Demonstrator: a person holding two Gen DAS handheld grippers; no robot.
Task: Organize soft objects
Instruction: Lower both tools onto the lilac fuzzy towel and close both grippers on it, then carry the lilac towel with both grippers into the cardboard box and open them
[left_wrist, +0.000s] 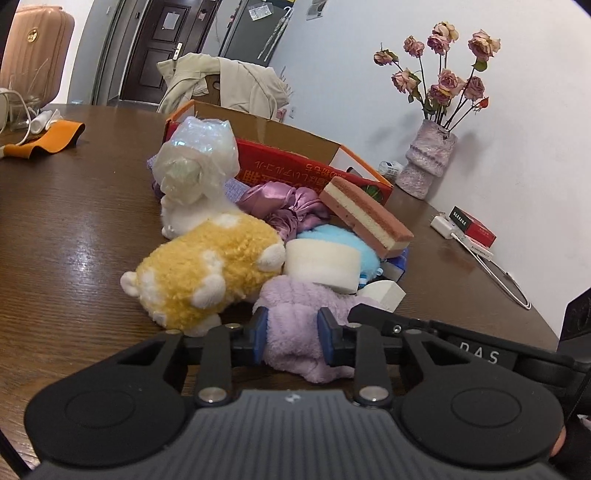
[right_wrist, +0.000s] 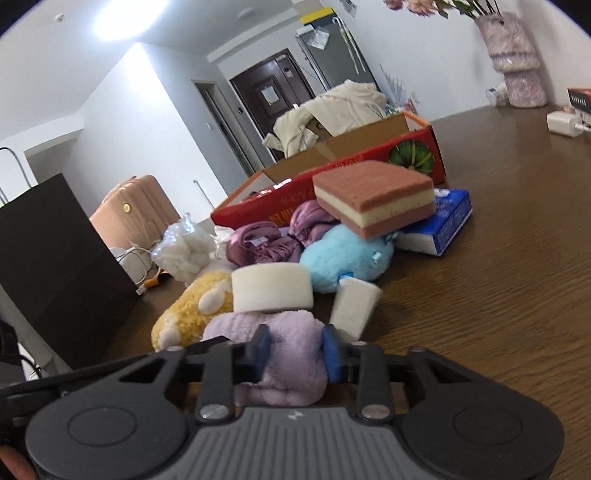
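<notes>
Home, living or dining area of an apartment. Brown wood-grain table (left_wrist: 74, 206) fills the foreground. At 2 o'clock in the left wrist view, a purple vase (left_wrist: 428, 158) of dried roses (left_wrist: 447, 74) stands against a white wall. At 11 o'clock, a dark panelled entry door (left_wrist: 155, 48) with a paper stuck on it; just right of it, a grey fridge (left_wrist: 255, 26) with notes on its front. Pink hard-shell suitcase (left_wrist: 35, 48) at 10 o'clock. Beige coat (left_wrist: 229, 81) draped over a chair at 12. Phone charger (left_wrist: 443, 223) and cable on the table at 3. Ceiling light glare in the right wrist view at 11.
</notes>
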